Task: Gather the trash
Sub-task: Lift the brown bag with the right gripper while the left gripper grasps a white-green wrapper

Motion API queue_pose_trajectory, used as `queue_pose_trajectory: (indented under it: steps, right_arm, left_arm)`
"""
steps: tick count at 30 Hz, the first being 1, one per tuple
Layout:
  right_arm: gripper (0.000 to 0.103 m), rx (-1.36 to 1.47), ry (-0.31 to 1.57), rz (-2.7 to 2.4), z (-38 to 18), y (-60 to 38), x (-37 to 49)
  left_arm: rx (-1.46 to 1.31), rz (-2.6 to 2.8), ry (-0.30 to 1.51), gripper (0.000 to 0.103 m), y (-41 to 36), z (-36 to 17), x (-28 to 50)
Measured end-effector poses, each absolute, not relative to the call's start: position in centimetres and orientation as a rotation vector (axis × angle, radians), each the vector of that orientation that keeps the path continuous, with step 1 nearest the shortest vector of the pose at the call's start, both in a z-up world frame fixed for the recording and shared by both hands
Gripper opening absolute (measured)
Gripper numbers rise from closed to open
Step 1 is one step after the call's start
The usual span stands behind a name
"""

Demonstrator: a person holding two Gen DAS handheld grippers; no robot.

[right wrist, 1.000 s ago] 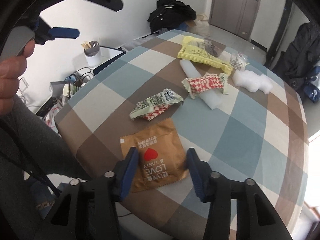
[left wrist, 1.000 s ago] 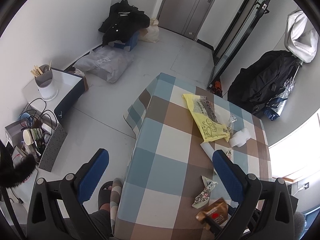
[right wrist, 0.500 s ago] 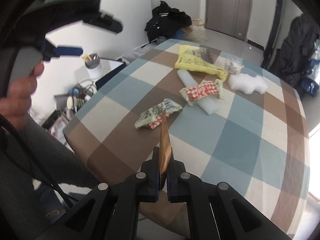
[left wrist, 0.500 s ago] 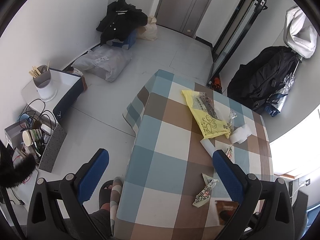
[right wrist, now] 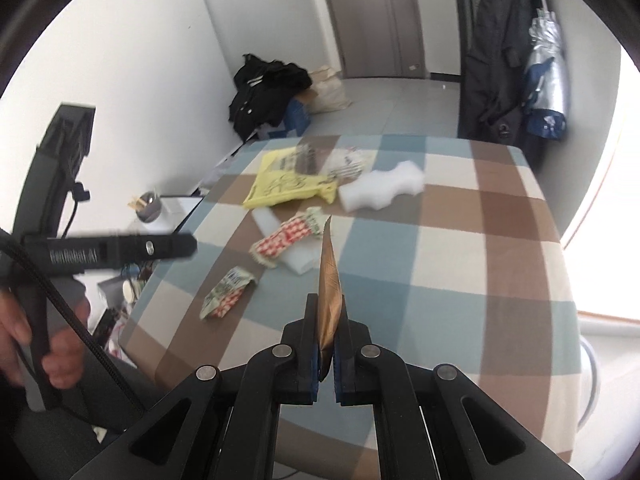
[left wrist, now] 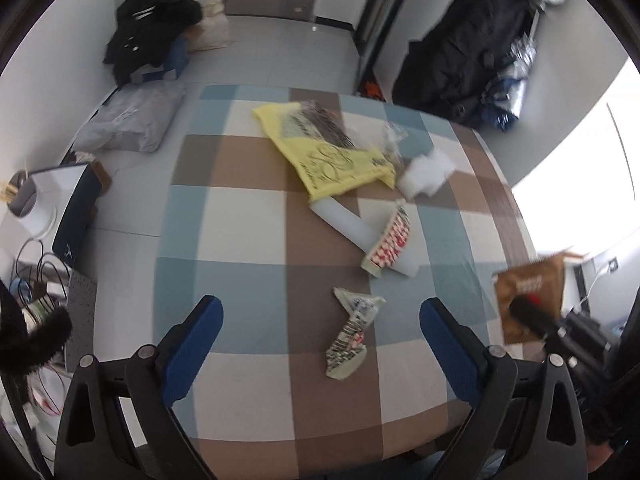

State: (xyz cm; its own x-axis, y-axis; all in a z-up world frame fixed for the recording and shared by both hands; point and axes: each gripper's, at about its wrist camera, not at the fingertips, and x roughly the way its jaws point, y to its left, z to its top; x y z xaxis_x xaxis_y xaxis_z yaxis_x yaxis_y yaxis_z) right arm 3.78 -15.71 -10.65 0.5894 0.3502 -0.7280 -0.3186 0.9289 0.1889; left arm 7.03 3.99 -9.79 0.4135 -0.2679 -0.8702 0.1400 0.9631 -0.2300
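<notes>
My right gripper point(right wrist: 327, 320) is shut on a brown snack wrapper point(right wrist: 329, 280), held edge-on above the checked table point(right wrist: 460, 300); the wrapper also shows in the left wrist view point(left wrist: 528, 292), lifted at the table's right edge. My left gripper point(left wrist: 320, 320) is open and empty above the table's near side. On the table lie a crumpled green-and-red wrapper point(left wrist: 350, 336), a red-checked wrapper point(left wrist: 390, 242), a white foam tube point(left wrist: 344, 222), a yellow bag point(left wrist: 328, 152) and a white foam block point(left wrist: 426, 172).
A black jacket point(left wrist: 148, 28) on a box and a grey bag point(left wrist: 128, 120) lie on the floor to the left. A white side table with a cup of sticks point(left wrist: 24, 200) and cables stands left. Coats point(left wrist: 460, 68) hang at the right.
My right gripper closed on the brown wrapper and lifted it off the table. My left gripper swung over the table, towards the green-and-red wrapper.
</notes>
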Motion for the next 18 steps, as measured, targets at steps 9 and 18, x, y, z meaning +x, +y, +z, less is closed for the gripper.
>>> queue_pose_trajectory:
  steps: [9,18]
  right_arm:
    - [0.004,0.089,0.838,0.342,-10.2,-18.8,3.9]
    - [0.004,0.121,0.823,0.342,-9.5,-20.1,3.4]
  left_arm:
    - [0.030,-0.313,1.199,0.067,1.0,-11.9,6.9]
    - [0.153,-0.322,1.213,0.017,-0.6,-12.5,6.1]
